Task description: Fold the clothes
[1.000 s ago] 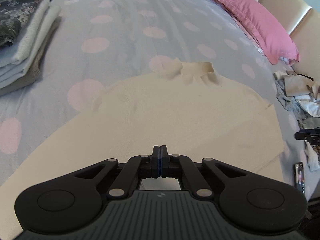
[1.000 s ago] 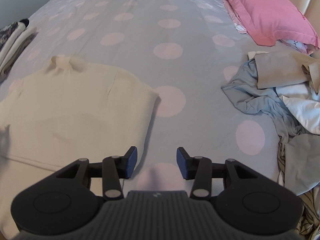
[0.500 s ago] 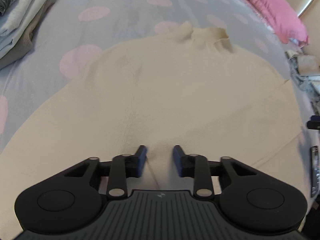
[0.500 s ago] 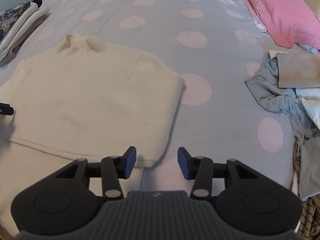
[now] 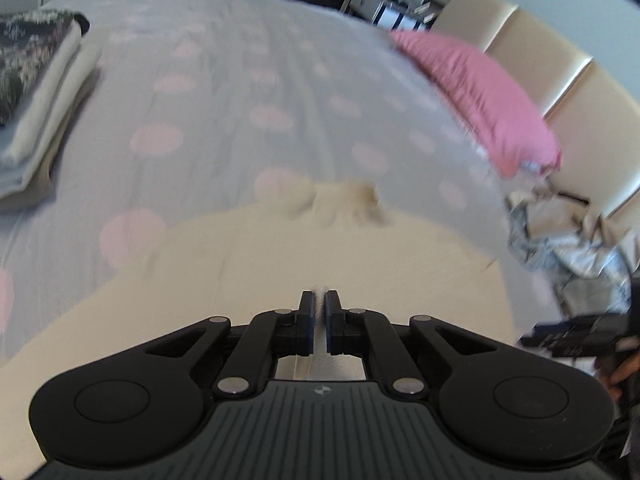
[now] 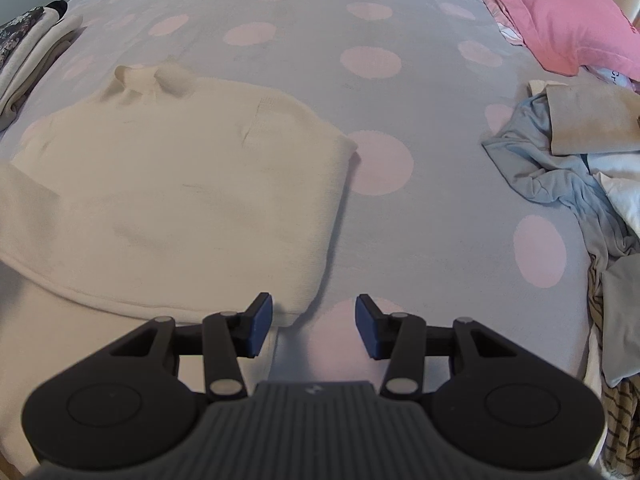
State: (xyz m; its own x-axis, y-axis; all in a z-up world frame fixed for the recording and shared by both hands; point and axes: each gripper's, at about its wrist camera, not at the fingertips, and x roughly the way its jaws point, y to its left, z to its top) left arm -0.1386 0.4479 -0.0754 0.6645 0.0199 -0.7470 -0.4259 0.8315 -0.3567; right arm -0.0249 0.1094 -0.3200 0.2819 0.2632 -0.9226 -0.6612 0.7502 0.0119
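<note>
A cream turtleneck sweater (image 5: 320, 252) lies flat on the bed, collar away from me, its right sleeve folded in across the body (image 6: 180, 184). My left gripper (image 5: 319, 300) is over the sweater's middle. Its jaws are closing, almost together, with a thin pinch of cream knit between the pads. The left wrist view is blurred by motion. My right gripper (image 6: 314, 312) stands open just above the sheet, and the sweater's lower right corner lies by its left fingertip (image 6: 260, 316). Nothing is between its pads. It also shows at the right edge as a dark right gripper (image 5: 572, 336).
A stack of folded clothes (image 5: 36, 112) sits at the far left of the polka-dot bed sheet (image 6: 400, 80). A pink pillow (image 6: 560, 8) lies far right by the padded headboard (image 5: 560, 80). A heap of unfolded clothes (image 6: 580, 168) crowds the right side.
The left gripper's jaws opened low over the sweater, then closed on a pinch of knit and lifted, the view tilting up. The right gripper crept toward the sweater's lower right corner.
</note>
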